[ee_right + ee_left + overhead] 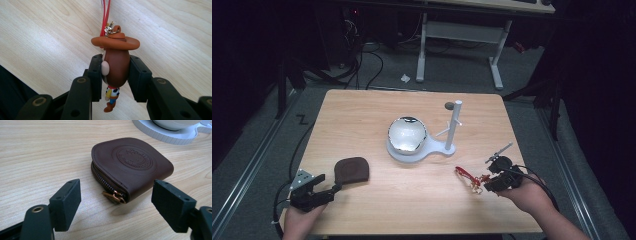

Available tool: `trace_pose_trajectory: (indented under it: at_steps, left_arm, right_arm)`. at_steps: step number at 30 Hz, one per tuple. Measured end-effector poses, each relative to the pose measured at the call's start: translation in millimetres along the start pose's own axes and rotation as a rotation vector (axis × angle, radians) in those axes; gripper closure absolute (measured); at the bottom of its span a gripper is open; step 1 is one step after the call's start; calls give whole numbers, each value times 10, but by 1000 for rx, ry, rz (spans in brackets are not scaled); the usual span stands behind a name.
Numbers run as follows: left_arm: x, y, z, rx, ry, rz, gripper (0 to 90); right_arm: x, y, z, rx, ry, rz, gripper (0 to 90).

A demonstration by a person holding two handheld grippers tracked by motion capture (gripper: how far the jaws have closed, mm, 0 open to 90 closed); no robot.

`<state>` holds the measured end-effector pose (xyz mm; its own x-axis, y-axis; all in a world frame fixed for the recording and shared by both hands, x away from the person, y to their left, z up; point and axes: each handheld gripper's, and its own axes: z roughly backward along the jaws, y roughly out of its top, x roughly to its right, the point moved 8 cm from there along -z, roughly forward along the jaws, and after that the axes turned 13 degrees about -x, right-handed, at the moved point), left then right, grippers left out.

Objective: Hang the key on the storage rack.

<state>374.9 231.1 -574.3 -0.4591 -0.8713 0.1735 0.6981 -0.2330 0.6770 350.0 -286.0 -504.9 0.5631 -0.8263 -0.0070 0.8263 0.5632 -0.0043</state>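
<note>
A small cowboy figure charm (115, 65) with a brown hat and a red cord (106, 15) is pinched by its head between the pads of my right gripper (116, 75), which is shut on it. From above, that gripper (484, 186) sits at the table's front right with the red cord (464, 174) trailing left. A brown leather zip pouch (132, 165) lies closed on the table, its brass zip pull facing my left gripper (116, 205). The left gripper (333, 189) stands open just short of the pouch (352, 169), at the front left.
A white stand (432, 150) at the table's middle carries a shiny round bowl (407, 135) and an upright white post (454, 125). A small dark disc (449, 105) lies behind it. The table's front edge is close to both hands.
</note>
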Motion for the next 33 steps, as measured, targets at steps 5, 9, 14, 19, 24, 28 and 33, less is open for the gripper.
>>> trace_pose_trajectory:
  at_steps: [5, 9, 14, 19, 24, 28, 33]
  left_arm:
    - [2, 0, -1, 0, 0, 0, 241]
    - [1, 0, -1, 1, 0, 0, 241]
    - [4, -1, -4, -1, -1, 0, 241]
    - [3, -1, -5, -1, -1, 0, 241]
    - [1, 0, -3, 0, -2, 0, 241]
    - [-3, -2, -2, -1, -3, 1, 241]
    - [-6, -2, 0, 0, -4, 2, 241]
  right_arm:
    - [37, -29, 139, 13, -22, -5, 666]
    - [75, -45, 253, 24, -44, -11, 666]
    - [105, -46, 376, 35, -62, -16, 666]
    - [127, -31, 494, 41, -88, -9, 666]
    - [138, 2, 609, 50, -103, -7, 666]
    - [125, 37, 665, 56, -107, -6, 666]
    - [98, 79, 707, 55, -106, 5, 666]
